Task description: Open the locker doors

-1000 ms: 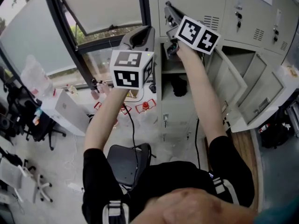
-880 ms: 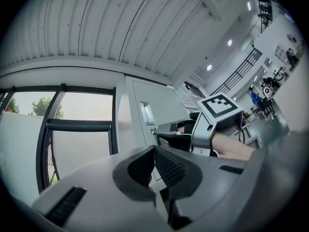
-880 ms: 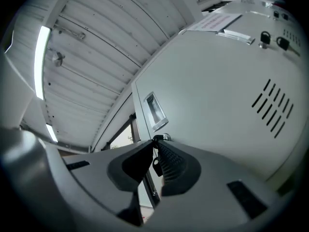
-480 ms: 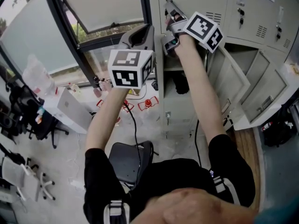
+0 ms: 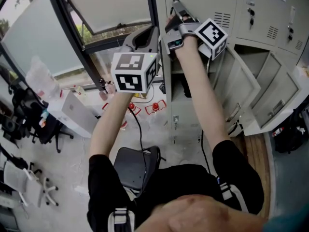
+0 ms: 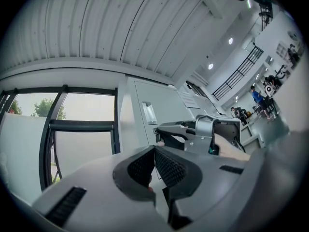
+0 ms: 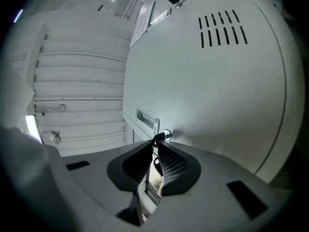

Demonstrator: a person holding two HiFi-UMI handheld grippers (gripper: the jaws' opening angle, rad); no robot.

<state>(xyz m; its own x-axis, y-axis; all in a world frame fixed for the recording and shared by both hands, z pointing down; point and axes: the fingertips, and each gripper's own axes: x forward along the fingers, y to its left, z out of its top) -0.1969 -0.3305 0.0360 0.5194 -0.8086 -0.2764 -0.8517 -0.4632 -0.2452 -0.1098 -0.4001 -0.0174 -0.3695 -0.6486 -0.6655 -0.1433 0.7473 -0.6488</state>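
Observation:
The grey upper locker door (image 7: pixel 217 91) has vent slots, a recessed handle (image 7: pixel 146 120) and a round lock (image 7: pixel 167 135). My right gripper (image 7: pixel 155 143) is shut on the key (image 7: pixel 156 154) that sits in that lock. In the head view the right gripper (image 5: pixel 175 6) is raised against the top locker door (image 5: pixel 203 1), with its marker cube turned on edge. My left gripper (image 5: pixel 143 38) hovers to the left, in front of the window frame, apart from the lockers. Its jaws (image 6: pixel 154 152) are shut with nothing between them. The left gripper view shows the right gripper (image 6: pixel 161 135) at the lock.
Two lower locker doors (image 5: pixel 241 88) (image 5: pixel 282 103) stand swung open at the right. A tilted window (image 5: pixel 104 8) with a dark frame is at the left. An office chair (image 5: pixel 133 166) is below me, and white boxes (image 5: pixel 72 112) and small items lie on the floor.
My right gripper has rolled about its own axis at the lock, its marker cube swinging round to the right. The left gripper has stayed where it was.

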